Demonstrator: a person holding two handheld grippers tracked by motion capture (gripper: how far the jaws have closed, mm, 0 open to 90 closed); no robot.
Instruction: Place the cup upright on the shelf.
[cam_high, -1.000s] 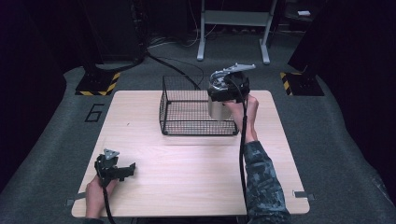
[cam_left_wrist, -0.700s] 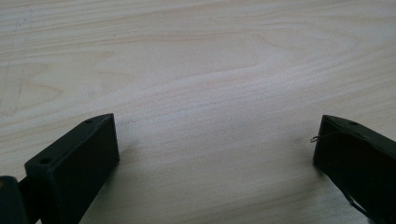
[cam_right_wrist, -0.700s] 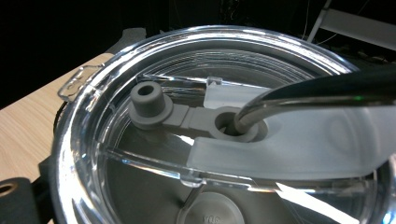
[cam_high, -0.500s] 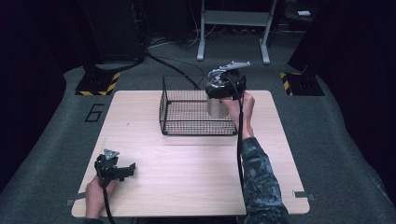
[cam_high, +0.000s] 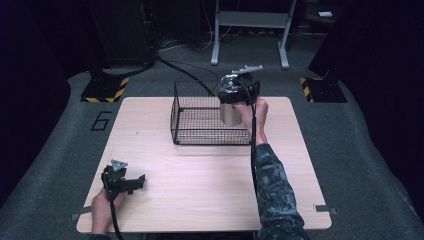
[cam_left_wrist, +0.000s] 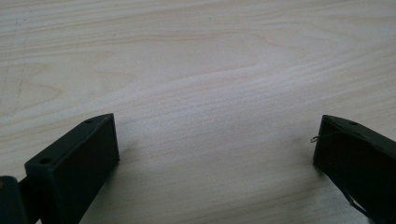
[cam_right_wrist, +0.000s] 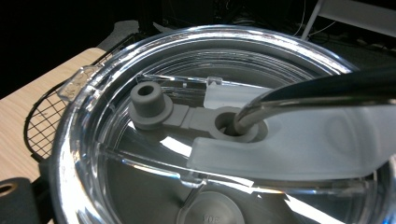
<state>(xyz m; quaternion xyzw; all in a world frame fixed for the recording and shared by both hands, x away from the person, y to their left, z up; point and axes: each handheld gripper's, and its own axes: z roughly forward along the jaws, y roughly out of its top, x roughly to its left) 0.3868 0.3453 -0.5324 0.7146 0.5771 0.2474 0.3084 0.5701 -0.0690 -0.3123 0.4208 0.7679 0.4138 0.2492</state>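
A steel tumbler (cam_high: 229, 115) with a clear lid (cam_right_wrist: 140, 154), a grey stopper (cam_right_wrist: 149, 105) and a metal straw (cam_right_wrist: 299, 95) hangs within the right side of the black wire basket (cam_high: 195, 127). My right gripper (cam_high: 232, 100) is shut on its top from above; one of its fingers (cam_right_wrist: 11, 198) shows beside the lid. Whether the tumbler touches the basket floor I cannot tell. My left gripper (cam_high: 136, 182) rests on the wooden table (cam_high: 200, 185) at the near left, open, with bare wood between its jaws (cam_left_wrist: 215, 135).
The basket stands at the back middle of the table, its far wall near the table's back edge. Dark floor surrounds the table, with a cable (cam_high: 185, 72), a metal stand (cam_high: 250, 30) and striped floor markers (cam_high: 105, 90) behind.
My right gripper and the tumbler have shifted a little to the left and farther back over the basket. The left gripper has stayed where it was.
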